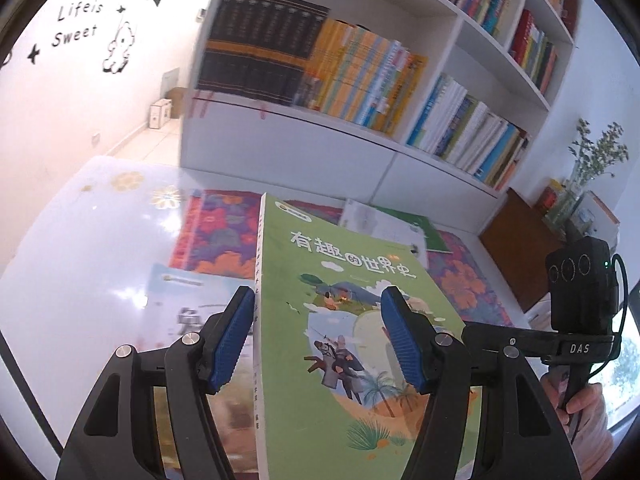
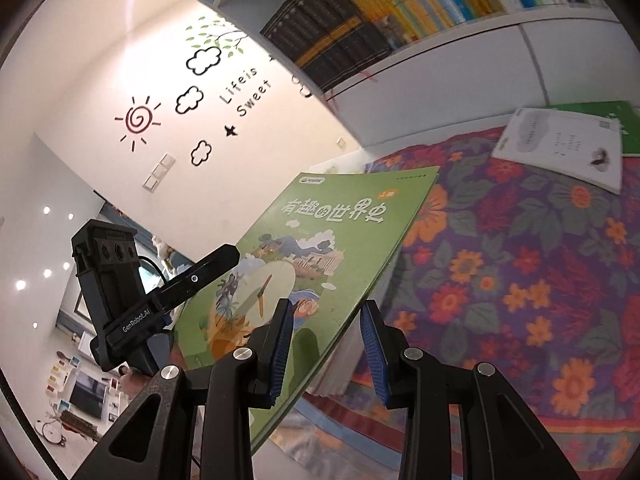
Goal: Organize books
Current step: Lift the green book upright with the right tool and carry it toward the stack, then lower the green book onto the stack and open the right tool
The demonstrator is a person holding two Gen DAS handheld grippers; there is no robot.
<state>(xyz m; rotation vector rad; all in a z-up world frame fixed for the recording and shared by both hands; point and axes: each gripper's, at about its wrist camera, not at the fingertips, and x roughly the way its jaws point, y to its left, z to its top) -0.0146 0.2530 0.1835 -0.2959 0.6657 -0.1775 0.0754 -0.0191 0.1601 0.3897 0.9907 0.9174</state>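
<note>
The green world-history book (image 1: pixel 352 320) is lifted off the floral tablecloth (image 2: pixel 520 272), tilted with its spine leftward, both the left gripper (image 1: pixel 320 340) and right gripper (image 2: pixel 326 350) straddling its edges (jaws apart, grip uncertain), likely steadying it for stacking on the 2 books (image 2: pixel 560 144) lying near the bookshelf (image 1: pixel 400 148).

Each tool is built from matte black angular arms joined by round silver screws and tipped with ribbed blue pads (image 1: pixel 236 336). On the left tool (image 2: pixel 120 300), a black camera block with three round lenses, a thin black cable and white "GenRobot.AI" lettering are seen. The right tool (image 1: pixel 580 320) is marked "DAS", beside bare fingers (image 1: pixel 580 408).
</note>
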